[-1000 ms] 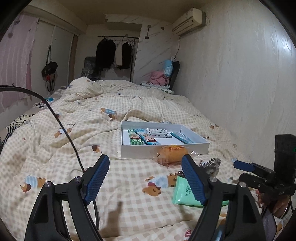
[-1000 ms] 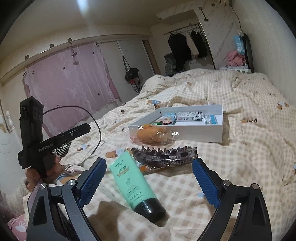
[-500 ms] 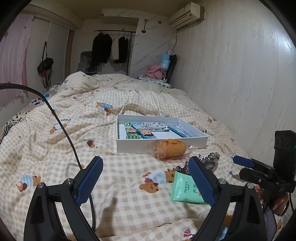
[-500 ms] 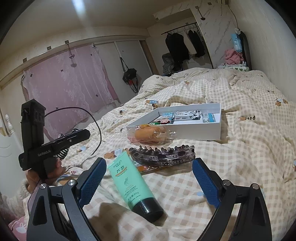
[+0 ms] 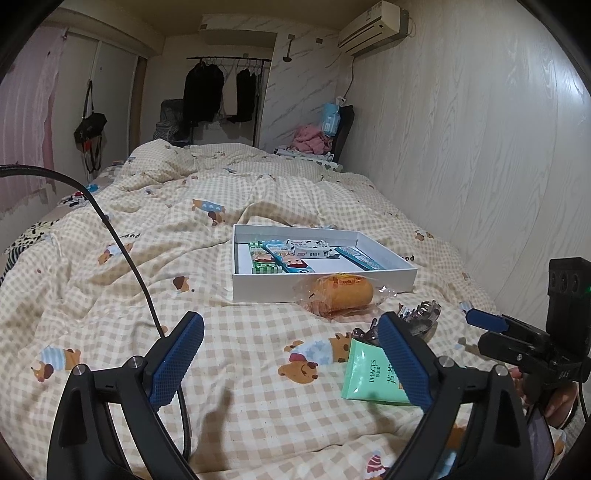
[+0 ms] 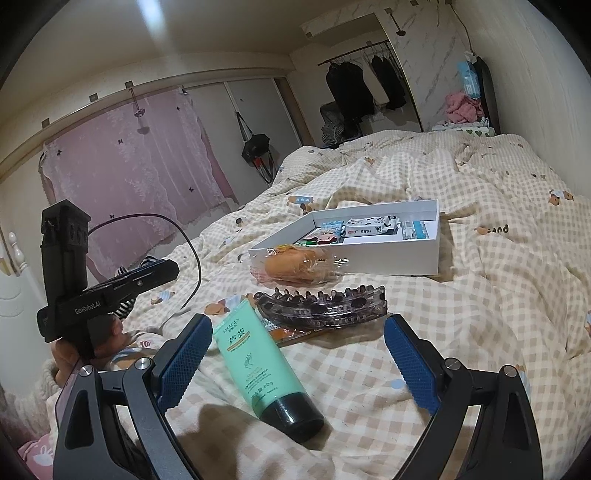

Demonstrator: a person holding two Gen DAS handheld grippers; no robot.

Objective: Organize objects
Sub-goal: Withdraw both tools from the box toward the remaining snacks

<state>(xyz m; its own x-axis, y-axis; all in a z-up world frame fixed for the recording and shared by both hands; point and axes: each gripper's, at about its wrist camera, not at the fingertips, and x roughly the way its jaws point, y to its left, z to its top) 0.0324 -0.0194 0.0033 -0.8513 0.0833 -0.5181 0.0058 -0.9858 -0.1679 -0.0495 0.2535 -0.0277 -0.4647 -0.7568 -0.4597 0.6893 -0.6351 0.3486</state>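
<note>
Green tube (image 6: pixel 258 363), black cap, lying flat

A bed covered by a cream checked quilt (image 5: pixel 155 258) printed with small cartoon bears fills the room. On the right runs a pale wood-grain wall (image 5: pixel 461 147) with an air conditioner (image 5: pixel 373 16) mounted high. At the far end dark clothes hang on a rail (image 5: pixel 221 92), and a pink bundle of cloth (image 5: pixel 310 138) lies near it. On the left hangs a pink lace curtain (image 6: pixel 129 155), with a black bag (image 5: pixel 89 125) beside it.
</note>
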